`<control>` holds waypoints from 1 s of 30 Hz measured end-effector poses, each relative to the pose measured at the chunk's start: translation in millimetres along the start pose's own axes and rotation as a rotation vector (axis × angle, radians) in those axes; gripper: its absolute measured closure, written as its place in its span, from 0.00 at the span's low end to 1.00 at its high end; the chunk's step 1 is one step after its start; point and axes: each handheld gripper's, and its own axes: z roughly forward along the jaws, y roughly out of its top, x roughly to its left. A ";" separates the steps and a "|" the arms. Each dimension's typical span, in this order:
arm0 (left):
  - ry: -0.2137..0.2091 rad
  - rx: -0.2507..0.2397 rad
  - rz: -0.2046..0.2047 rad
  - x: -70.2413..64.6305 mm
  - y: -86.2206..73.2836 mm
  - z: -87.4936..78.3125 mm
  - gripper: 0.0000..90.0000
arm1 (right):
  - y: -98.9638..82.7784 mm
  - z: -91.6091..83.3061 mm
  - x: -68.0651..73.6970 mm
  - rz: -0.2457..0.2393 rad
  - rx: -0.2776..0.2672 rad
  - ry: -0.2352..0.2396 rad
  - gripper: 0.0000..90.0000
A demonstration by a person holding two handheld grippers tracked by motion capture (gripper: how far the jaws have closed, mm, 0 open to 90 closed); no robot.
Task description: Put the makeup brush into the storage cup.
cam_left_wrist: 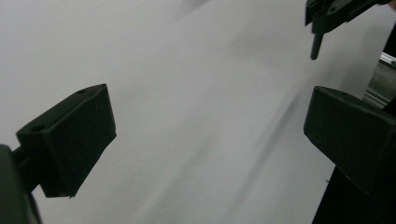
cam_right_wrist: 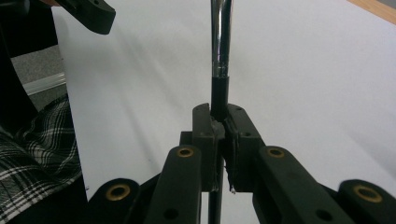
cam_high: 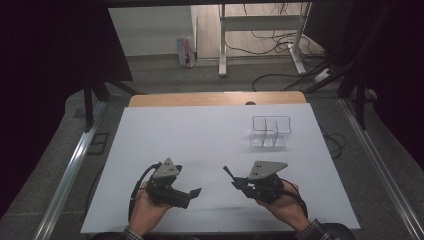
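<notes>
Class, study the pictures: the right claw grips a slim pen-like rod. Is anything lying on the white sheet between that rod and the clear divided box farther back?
Nothing visible does. The right claw is shut on the rod, and the white sheet is bare up to the clear divided box. The left claw stands open off to the side.

We log layout | clear divided holder (cam_high: 270, 132) on sheet (cam_high: 200, 135), far right | left gripper (cam_high: 192, 192) near edge, left of centre | right gripper (cam_high: 235, 182) beside it, rightward, rod (cam_high: 229, 173) in jaws | holder beyond right gripper, well apart | floor cables (cam_high: 280, 37) behind table.
</notes>
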 end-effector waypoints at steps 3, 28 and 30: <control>0.015 0.001 -0.011 2.5 -4.5 -1.9 0.03 | -1.0 -1.4 -1.7 0.004 -0.002 -0.004 0.92; 0.221 0.130 0.011 20.1 -40.1 -15.1 0.00 | -6.5 -15.4 -21.7 0.065 -0.037 -0.039 0.92; 0.227 0.134 0.006 21.6 -43.0 -16.6 0.00 | -6.4 -16.7 -23.2 0.068 -0.042 -0.040 0.92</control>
